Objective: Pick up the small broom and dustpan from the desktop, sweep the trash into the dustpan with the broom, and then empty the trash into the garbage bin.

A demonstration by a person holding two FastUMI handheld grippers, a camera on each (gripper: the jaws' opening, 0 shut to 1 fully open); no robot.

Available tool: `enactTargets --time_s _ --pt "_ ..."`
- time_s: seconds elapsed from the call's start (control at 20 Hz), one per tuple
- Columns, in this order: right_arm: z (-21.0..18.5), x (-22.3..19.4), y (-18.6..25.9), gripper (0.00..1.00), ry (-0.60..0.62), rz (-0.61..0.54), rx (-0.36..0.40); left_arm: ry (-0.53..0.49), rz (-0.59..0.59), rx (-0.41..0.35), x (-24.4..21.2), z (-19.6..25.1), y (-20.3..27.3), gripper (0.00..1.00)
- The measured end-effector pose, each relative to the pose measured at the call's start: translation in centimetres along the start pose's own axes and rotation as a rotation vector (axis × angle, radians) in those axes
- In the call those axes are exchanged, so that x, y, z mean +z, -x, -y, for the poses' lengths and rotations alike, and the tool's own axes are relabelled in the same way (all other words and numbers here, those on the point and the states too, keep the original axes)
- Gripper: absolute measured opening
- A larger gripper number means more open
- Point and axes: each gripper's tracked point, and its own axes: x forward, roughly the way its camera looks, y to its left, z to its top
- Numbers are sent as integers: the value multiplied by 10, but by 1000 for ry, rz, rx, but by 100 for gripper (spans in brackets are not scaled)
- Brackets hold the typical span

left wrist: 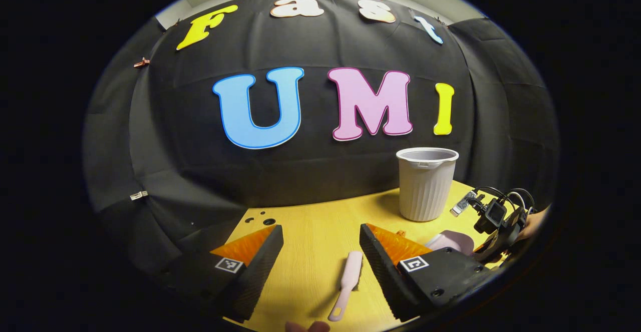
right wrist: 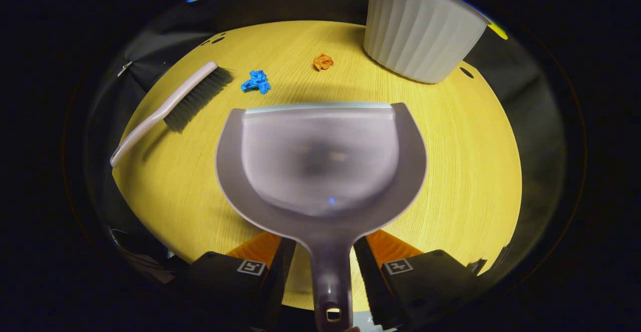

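My right gripper [right wrist: 320, 267] has the dustpan [right wrist: 320, 161] by its handle: the handle runs straight back between my two fingers, which stand close on either side of it, though I cannot tell whether both actually press on it. The pan's open lip points away from me, toward the garbage bin [right wrist: 420, 31], which stands upright near the far edge of the desktop [right wrist: 460, 161].

Taking the dustpan as my mark, the broom [right wrist: 173, 106] lies on the wood to its left, bristles at the far end and handle trailing back toward me. A blue scrap [right wrist: 256, 81] sits just beyond the pan's lip, left of centre, near the bristles. An orange scrap [right wrist: 323, 62] lies farther beyond the lip, between the pan and the bin.

My left gripper [left wrist: 320, 257] is spread wide and holds nothing; the broom's handle lies on the desktop between its fingers.
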Motion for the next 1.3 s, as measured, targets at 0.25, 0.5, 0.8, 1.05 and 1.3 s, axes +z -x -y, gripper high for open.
enactTargets --time_s 0.25,0.5,0.8,1.05,1.3 --pt "-1 3 0 39 -15 21 23 20 -55 -2 -23 6 -2 98" --pt "-1 7 8 37 -10 56 30 3 -154 -35 -57 11 -10 98" --pt "1 -6 37 37 98 85 32 67 -439 -188 -134 42 -29 98" --pt "5 -25 51 37 129 79 28 28 -681 -247 -201 49 -38 96" --pt "7 -37 54 37 129 61 25 -21 -768 -265 -228 52 -59 90"
